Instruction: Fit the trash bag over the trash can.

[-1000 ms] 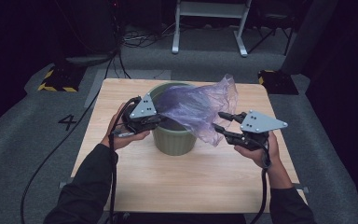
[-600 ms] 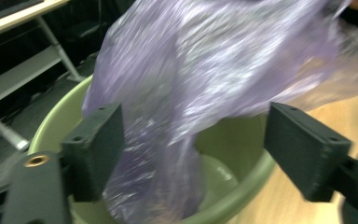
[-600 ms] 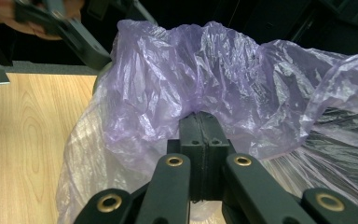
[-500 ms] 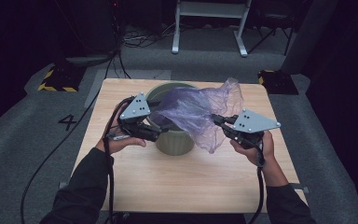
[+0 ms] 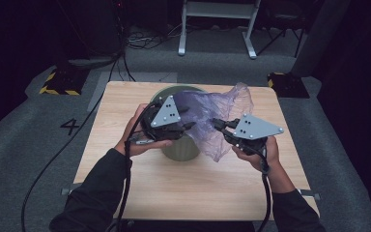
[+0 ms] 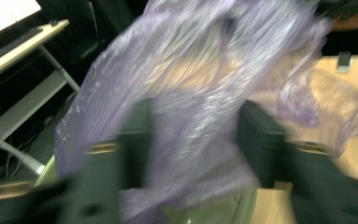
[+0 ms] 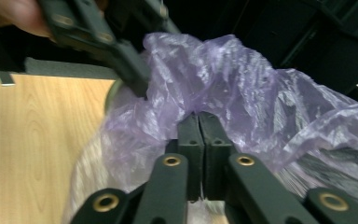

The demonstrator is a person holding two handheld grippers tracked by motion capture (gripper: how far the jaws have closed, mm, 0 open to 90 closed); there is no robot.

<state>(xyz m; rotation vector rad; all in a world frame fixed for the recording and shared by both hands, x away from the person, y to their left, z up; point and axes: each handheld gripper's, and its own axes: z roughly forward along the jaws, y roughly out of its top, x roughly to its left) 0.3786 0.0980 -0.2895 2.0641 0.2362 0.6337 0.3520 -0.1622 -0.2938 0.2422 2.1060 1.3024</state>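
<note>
Purple plastic bag (image 5: pixel 212 118), thin and crinkled, hung over the green bin (image 5: pixel 181 147) on the wooden tabletop (image 5: pixel 183 188), stretched between the two grippers and spilling past the bin's right side. At the left of the high view, the left gripper (image 5: pixel 186 126) sat over the bin's rim with its grey three-cornered plate on top, held in the person's left hand (image 5: pixel 135 137), a dark sleeve running back to the bottom edge. Its fingers (image 6: pixel 135 140) had just been closing; in the blurred left gripper view they stood apart with the bag's film between them, and whether the pads pressed on the film I could not tell. Below them in that view a pale green curve of the bin's rim showed. In the middle of the high view the bag rose in a loose, puckered sheet above the bin's mouth, its top edge reaching toward the far side of the tabletop. At the right, the right gripper (image 5: pixel 217 124) was held in the person's right hand (image 5: pixel 258 154), just beside the bin and above the tabletop. In the right gripper view its fingers (image 7: pixel 191 140) stood pressed together, clamped on a fold of the bag, with the left gripper's dark fingers showing farther off at the upper left, against the film.
</note>
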